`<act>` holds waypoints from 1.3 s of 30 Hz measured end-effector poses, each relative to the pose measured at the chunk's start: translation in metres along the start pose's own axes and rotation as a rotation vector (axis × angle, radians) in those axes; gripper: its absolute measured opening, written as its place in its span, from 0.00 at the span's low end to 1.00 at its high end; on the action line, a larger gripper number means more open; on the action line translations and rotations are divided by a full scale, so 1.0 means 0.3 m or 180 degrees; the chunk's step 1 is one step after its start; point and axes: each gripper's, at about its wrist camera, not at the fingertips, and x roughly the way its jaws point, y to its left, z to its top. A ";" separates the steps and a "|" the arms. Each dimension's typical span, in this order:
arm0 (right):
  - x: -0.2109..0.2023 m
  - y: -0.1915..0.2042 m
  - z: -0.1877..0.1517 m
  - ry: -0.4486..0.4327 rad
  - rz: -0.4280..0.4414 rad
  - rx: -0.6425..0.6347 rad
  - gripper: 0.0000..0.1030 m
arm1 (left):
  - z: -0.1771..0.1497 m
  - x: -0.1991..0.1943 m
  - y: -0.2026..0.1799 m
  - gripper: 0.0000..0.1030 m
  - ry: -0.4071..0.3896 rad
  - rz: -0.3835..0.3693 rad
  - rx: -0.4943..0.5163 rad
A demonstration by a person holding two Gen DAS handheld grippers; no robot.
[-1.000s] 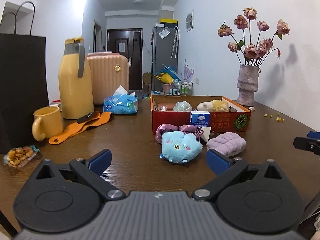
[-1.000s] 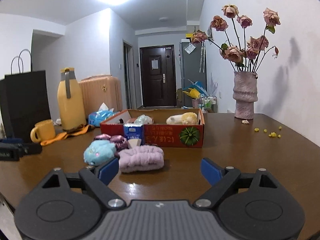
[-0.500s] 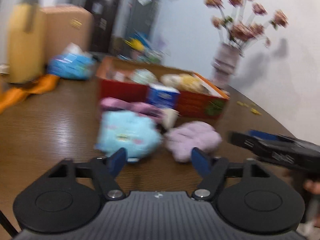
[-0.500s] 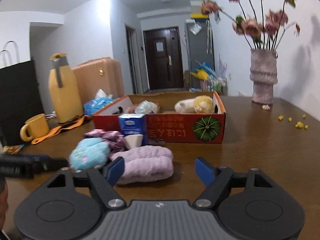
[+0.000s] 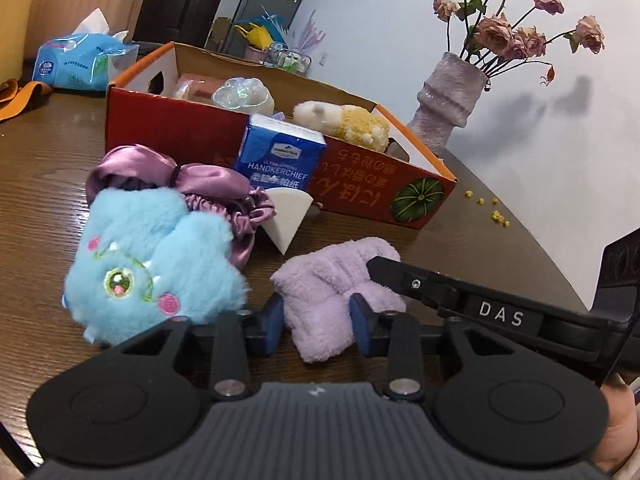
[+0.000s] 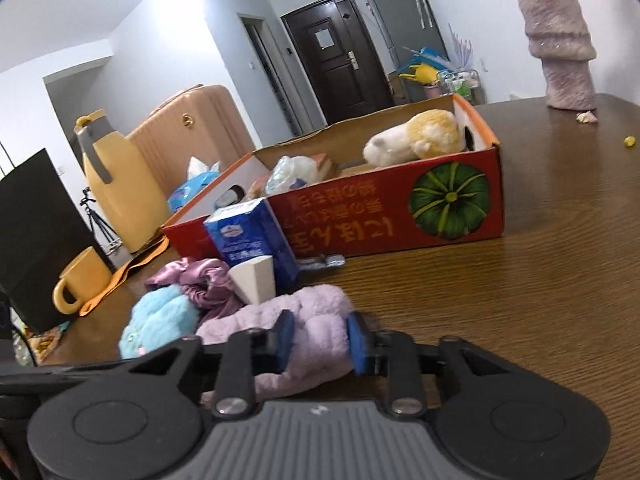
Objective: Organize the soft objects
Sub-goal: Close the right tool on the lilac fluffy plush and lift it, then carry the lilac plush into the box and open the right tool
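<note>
We have the lilac fleece cloth (image 5: 336, 284) lying on the tabletop (image 6: 560, 280) in front of the red cardboard box (image 6: 392, 216), just beside the blue plush toy (image 5: 148, 268). Our left claw (image 5: 318, 322) has just been closing and now clamps one end of the cloth between its blue pads (image 5: 274, 322); our right claw (image 6: 320, 338) has likewise been closing and pinches the other end, its pads (image 6: 285, 336) sunk into the pile.

We judge the step to be a two-handed pick-up of this cloth, probably to fold it or carry it to the box. To do it well, we should keep both grips firm but bite only the fleece, lift the two ends together so the cloth hangs evenly, and rise clear of the plush toy and the white wedge sponge (image 5: 286, 216) behind it, so neither is dragged along. The satin scrunchies (image 5: 212, 188) and the handkerchief pack (image 5: 280, 156) leaning against the box stand close, so a straight lift suits better than a slide.

The tabletop is dark wood with a visible grain. On it stand a yellow mug (image 6: 80, 280), a yellow jug (image 6: 120, 192), a tissue pack (image 5: 80, 62) and a vase of dried roses (image 5: 448, 100). Beyond are a suitcase (image 6: 192, 136) and a dark door (image 6: 336, 56).
</note>
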 end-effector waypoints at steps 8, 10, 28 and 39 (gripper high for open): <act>-0.164 0.049 -0.090 -0.0037 -0.0030 0.0047 0.20 | -0.047 -0.120 -0.054 0.20 0.0053 -0.0070 0.0091; -0.230 0.057 -0.136 -0.0072 -0.0057 0.0105 0.19 | -0.082 -0.161 -0.075 0.20 0.0100 -0.0130 0.0126; -0.459 0.072 -0.166 -0.0530 -0.0167 0.0196 0.19 | -0.076 -0.281 -0.231 0.19 -0.0131 -0.0328 0.0561; 0.064 0.018 0.615 -0.0394 -0.0141 -0.0478 0.19 | 0.647 0.113 -0.106 0.19 -0.0324 -0.0096 0.0357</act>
